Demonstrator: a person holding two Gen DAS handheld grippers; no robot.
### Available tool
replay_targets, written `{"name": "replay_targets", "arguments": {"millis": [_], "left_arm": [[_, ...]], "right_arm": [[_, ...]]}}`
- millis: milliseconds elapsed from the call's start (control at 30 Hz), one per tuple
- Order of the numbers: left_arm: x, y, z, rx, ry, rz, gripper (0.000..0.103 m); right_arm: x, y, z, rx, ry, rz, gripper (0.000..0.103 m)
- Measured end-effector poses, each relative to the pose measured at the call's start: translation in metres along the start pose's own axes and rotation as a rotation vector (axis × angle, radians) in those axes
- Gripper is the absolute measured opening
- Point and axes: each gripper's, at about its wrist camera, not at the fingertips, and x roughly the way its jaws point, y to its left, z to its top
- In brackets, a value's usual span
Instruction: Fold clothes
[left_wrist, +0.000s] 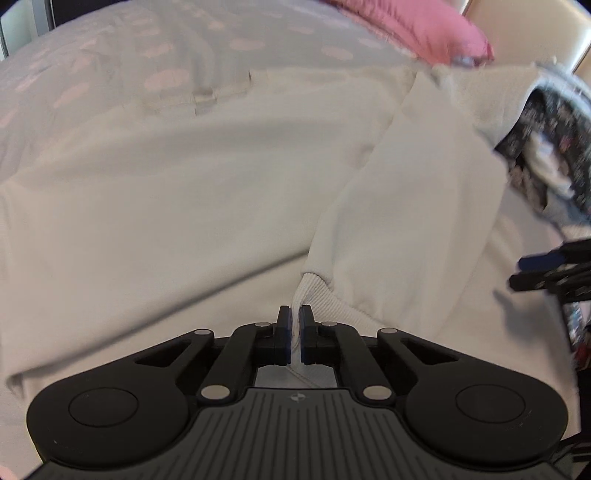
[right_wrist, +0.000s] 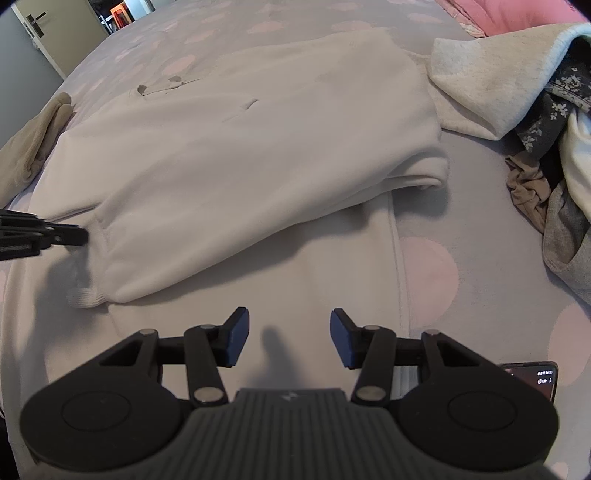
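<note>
On the left of the right wrist view, a beige folded cloth (right_wrist: 35, 136) lies at the edge of the bed (right_wrist: 424, 206), whose grey cover carries pale pink dots. Behind it stands a door (right_wrist: 55, 29) with a dark handle. The left gripper (right_wrist: 79, 236) reaches in from that side at the sleeve of the cream sweatshirt (right_wrist: 229, 147).

The sweatshirt is spread flat across the middle of the bed, one sleeve (left_wrist: 388, 192) folded over its body and ending in a ribbed cuff (left_wrist: 317, 295). In the left wrist view the left gripper (left_wrist: 295, 332) is pinched tight on that cuff, a thin fold of white cloth caught between its blue pads. The right gripper (right_wrist: 288, 341) hangs about half open above the sweatshirt's lower part with nothing between its pads; its tips also show at the right edge of the left wrist view.

To the right, one heap of other clothes (right_wrist: 546, 122) crowds the sweatshirt's far corner: a grey fleece piece on top, a dark floral garment, a white one, a brown one and a grey one. A pink pillow (right_wrist: 517, 14) lies beyond the heap. One phone (right_wrist: 535, 378) lies face up at the lower right, just beside the right gripper's arm; its screen is lit, but the writing is too small to read.

No brand or label can be read anywhere.
</note>
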Motion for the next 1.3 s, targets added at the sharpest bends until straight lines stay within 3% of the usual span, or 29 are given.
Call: {"name": "replay_targets", "arguments": {"millis": [200, 400, 667, 867, 967, 1067, 1300], "left_arm": [[-0.068, -0.004, 0.042, -0.03, -0.145, -0.08, 0.002], [-0.129, -0.011, 0.105, -0.032, -0.3, -0.168, 0.002], [-0.181, -0.022, 0.16, 0.011, -0.424, -0.179, 0.002], [-0.209, -0.014, 0.174, 0.026, -0.482, -0.136, 0.002], [-0.213, 0.005, 0.17, -0.006, -0.484, -0.084, 0.002], [-0.206, 0.032, 0.159, -0.038, -0.449, -0.001, 0.002], [-0.129, 0.112, 0.112, -0.167, -0.246, 0.186, 0.002]], "right_arm": [[-0.001, -0.013, 0.004, 0.034, -0.045, -0.052, 0.052], [-0.004, -0.025, 0.02, 0.037, -0.111, -0.111, 0.052], [0.028, -0.032, 0.059, -0.027, -0.158, -0.174, 0.052], [0.039, -0.038, 0.085, 0.014, -0.217, -0.151, 0.05], [0.041, -0.04, 0.093, 0.019, -0.231, -0.155, 0.048], [0.038, -0.042, 0.094, 0.016, -0.239, -0.156, 0.02], [0.029, -0.043, 0.093, -0.005, -0.224, -0.156, 0.01]]}}
